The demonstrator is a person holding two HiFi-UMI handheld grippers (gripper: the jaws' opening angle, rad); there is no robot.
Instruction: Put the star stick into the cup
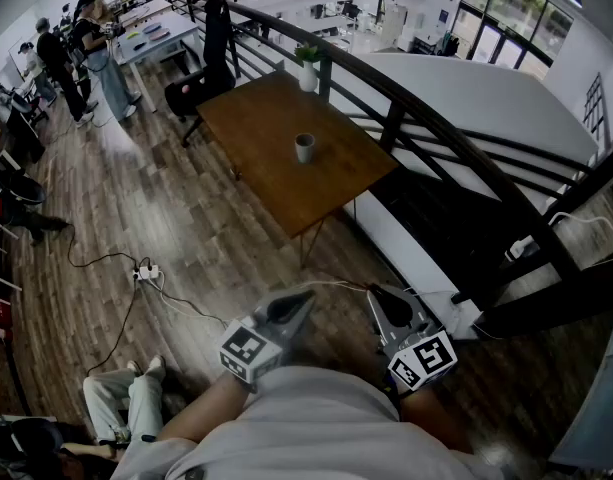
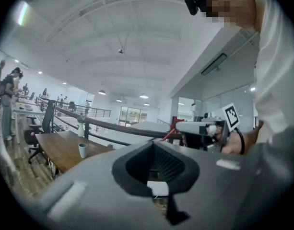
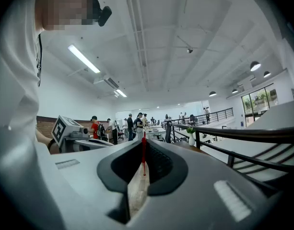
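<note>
Red star stick [image 3: 143,153]: a thin shaft upright between the jaws of your right gripper [image 1: 384,300], which is clenched on it. The right gripper view shows only the shaft. In the left gripper view a red bit shows at the right gripper's tip, too small to read its shape.

Your left gripper [image 1: 302,300] has its jaws drawn together with nothing in them. You hold both grippers near your body, side by side but not touching, over the wood floor [image 1: 166,218].

The grey cup [image 1: 304,147] stands upright on the brown wooden counter [image 1: 248,128], far ahead of you and well apart from both grippers. I cannot tell what is inside it.

- At the counter's far edge is a small plant in a white vase [image 1: 307,68].
- A black chair [image 1: 208,63] is just beside the counter on its far left.
- A dark railing [image 1: 406,103] runs along the counter's right side.
- On the floor to the left lie a power strip [image 1: 146,271] and loose cables.
- People stand at desks in the far left.
- A person in light trousers [image 1: 121,393] sits on the floor at near left.
</note>
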